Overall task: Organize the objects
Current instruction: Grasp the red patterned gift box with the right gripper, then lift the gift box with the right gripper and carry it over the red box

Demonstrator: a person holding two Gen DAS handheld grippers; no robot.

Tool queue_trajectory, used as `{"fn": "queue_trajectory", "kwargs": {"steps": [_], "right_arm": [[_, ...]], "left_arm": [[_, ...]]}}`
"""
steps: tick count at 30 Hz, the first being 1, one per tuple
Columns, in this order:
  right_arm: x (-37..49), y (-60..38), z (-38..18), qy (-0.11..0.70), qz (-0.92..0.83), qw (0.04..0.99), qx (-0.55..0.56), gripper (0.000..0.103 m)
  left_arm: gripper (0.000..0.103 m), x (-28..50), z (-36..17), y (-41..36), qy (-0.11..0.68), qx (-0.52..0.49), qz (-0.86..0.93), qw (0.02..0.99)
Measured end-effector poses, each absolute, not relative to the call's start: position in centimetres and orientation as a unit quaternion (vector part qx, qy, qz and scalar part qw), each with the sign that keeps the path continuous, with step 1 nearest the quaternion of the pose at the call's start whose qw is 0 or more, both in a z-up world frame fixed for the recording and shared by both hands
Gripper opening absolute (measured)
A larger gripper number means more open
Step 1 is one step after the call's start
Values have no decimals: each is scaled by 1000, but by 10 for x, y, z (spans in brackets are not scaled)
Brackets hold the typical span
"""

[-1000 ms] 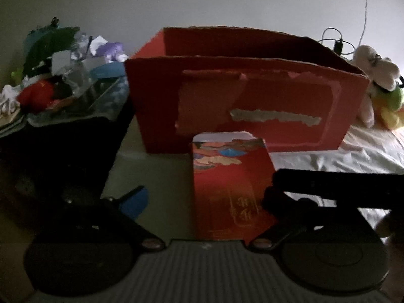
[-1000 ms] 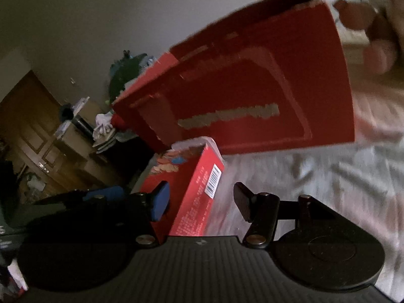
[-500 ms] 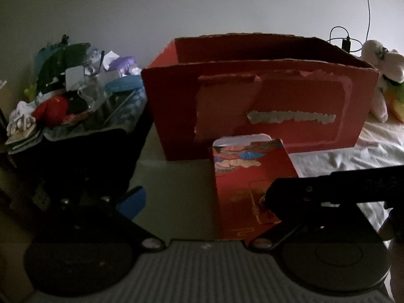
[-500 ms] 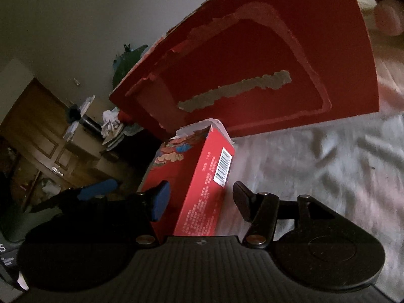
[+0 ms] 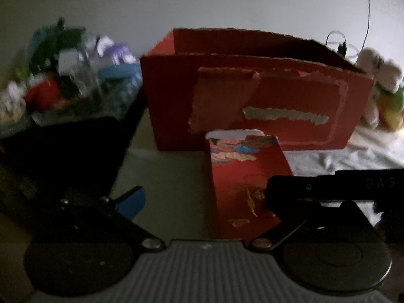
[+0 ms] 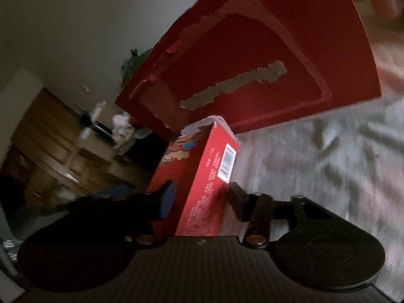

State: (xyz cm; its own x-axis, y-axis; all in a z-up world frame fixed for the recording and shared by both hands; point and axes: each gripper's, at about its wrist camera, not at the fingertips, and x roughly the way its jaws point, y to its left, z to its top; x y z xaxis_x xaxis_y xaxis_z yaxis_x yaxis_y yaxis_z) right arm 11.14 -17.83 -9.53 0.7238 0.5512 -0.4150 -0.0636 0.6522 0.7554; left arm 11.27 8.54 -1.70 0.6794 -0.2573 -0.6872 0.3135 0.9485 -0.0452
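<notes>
Hiding the small box's [image 6: 199, 176] base (blurred), right claw [image 6: 199, 199] grips.

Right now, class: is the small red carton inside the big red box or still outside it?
Outside. The small red carton sits between the right gripper's fingers, in front of the big red box, whose open top is above it.

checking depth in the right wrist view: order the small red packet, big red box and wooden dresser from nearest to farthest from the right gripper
1. Small red packet: between the fingers of the right gripper.
2. Big red box: just behind the packet, upper centre.
3. Wooden dresser: far left, across the room.
</notes>
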Motion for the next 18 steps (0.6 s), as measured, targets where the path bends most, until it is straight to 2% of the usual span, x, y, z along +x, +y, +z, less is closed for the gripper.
{"fn": "queue_trajectory", "kwargs": {"steps": [2,5,7,12,13,16,18], "right_arm": [[108,-182,-94,319,182,851,375,38],[101,-186,-92,310,181,855,374,32],[97,-189,-90,306,182,858,371,28],[91,-193,-88,301,183,858,374,23],[91,-192,-88,302,185,858,373,23],[92,-184,-87,303,190,860,365,26],[94,-178,-85,302,183,865,355,30]], "left_arm": [[96,116,-21,94,387,-8,-186,903],[82,116,-24,99,401,-52,-217,889],[78,112,-21,91,396,-43,-225,889],[79,99,-14,71,369,11,-217,904],[83,98,-14,70,365,19,-209,907],[93,97,-13,74,352,37,-178,918],[95,100,-14,81,352,30,-174,919]]}}
